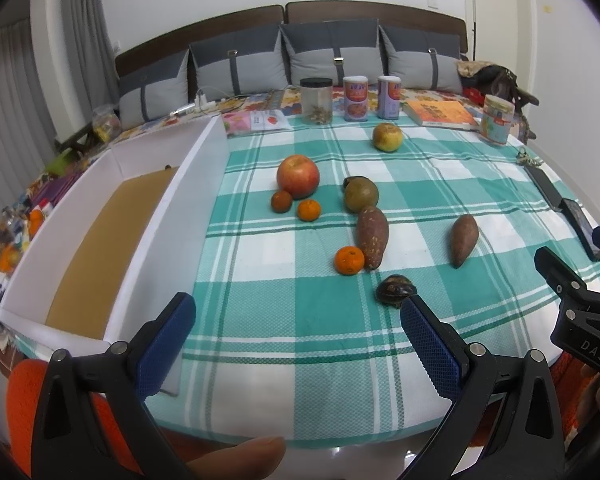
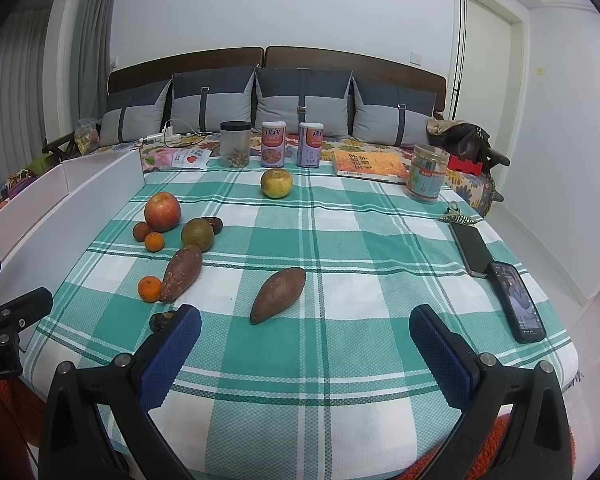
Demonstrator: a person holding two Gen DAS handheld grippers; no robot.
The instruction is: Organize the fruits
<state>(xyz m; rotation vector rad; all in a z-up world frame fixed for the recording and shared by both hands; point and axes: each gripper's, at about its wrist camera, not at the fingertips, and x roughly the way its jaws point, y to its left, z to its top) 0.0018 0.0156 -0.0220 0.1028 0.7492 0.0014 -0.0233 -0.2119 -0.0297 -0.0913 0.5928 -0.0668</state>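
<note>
On the green checked cloth lie a red apple point(image 1: 298, 176) point(image 2: 162, 211), a yellow-green apple point(image 1: 387, 137) point(image 2: 276, 183), a greenish round fruit point(image 1: 361, 195) point(image 2: 197, 235), three small oranges, one near the front point(image 1: 349, 260) point(image 2: 149, 288), two sweet potatoes point(image 1: 373, 237) point(image 1: 463, 239) point(image 2: 277, 294) and a dark shrivelled fruit point(image 1: 395, 287). A white box point(image 1: 160, 216) with a brown bottom stands at the left. My left gripper point(image 1: 296, 340) is open over the front edge, empty. My right gripper point(image 2: 306, 344) is open too, nothing between its fingers.
Along the table's far edge stand a clear jar point(image 1: 316, 100), two cans point(image 1: 355, 98), an orange book point(image 1: 440, 113) and a plastic tub point(image 1: 497, 119). Two phones point(image 2: 518, 300) and a hair clip point(image 2: 458, 216) lie at the right. A sofa with grey cushions is behind.
</note>
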